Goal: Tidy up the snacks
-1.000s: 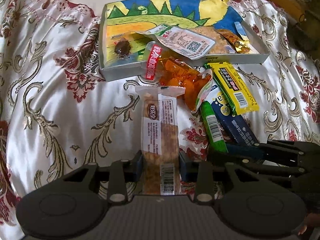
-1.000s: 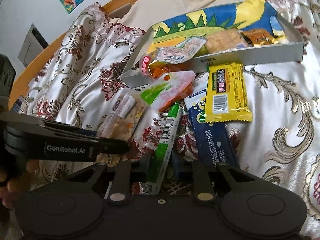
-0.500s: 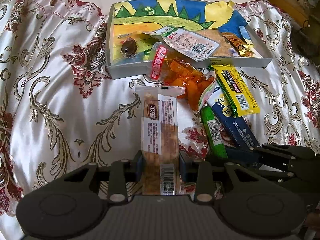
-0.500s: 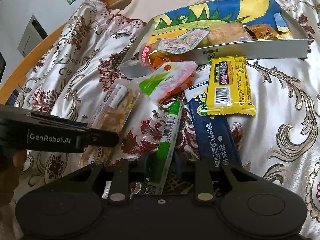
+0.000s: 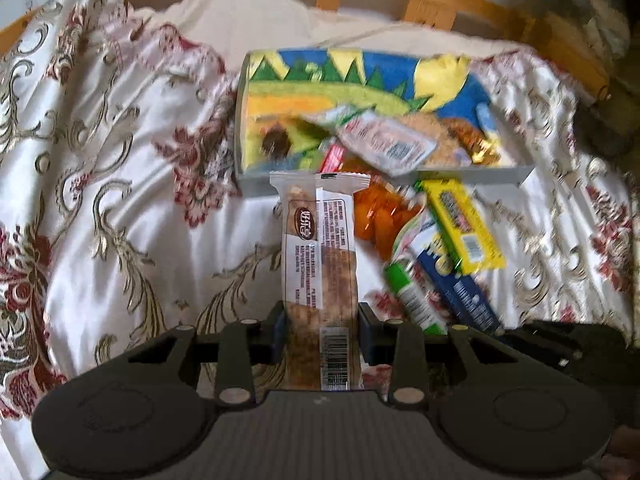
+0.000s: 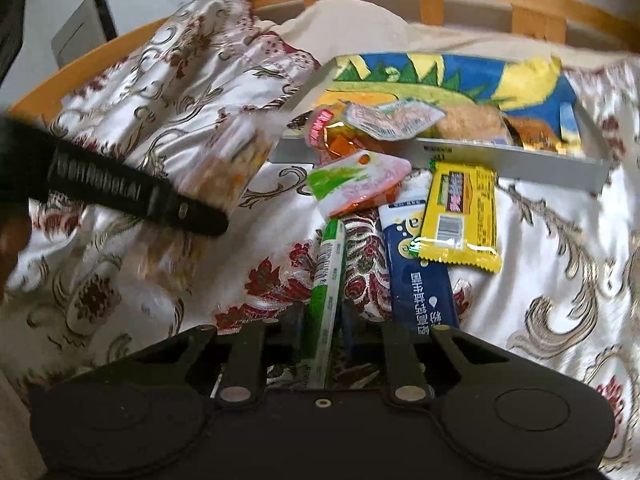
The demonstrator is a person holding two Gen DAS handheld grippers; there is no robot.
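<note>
Left wrist view looks down over a bed spread with a white satin bedcover [image 5: 120, 208] patterned in gold scrolls and dark red flowers, a soft creased ground on which flat packets lie loosely. The landmark is the shallow box [image 5: 472, 174] with a painted green, yellow and blue landscape on its floor; it sits at the far side of the cover and already holds several wrapped snacks, so I judge it to be the collecting place. Just in front of its near wall lies the unsorted heap: a dark blue packet [image 6: 420, 280], a yellow packet [image 6: 460, 216] resting across the blue one's far end, and a pink and green pouch [image 6: 356, 186] leaning against orange sweets that spill over the box's near wall. In front of the box, on its left side, the left gripper [image 5: 322, 334] is clenched on the near end of a long clear-wrapped grain bar [image 5: 318, 248], which stands out from the jaws with its far end pointing at the box, seemingly aimed for a drop inside. Nearer than the heap, the right gripper [image 6: 323, 330] has just been closing and now pinches the near end of a slim green stick [image 6: 329, 264], whose far end reaches toward the pouch; gripping the end leaves its length free to go into the box first.
</note>
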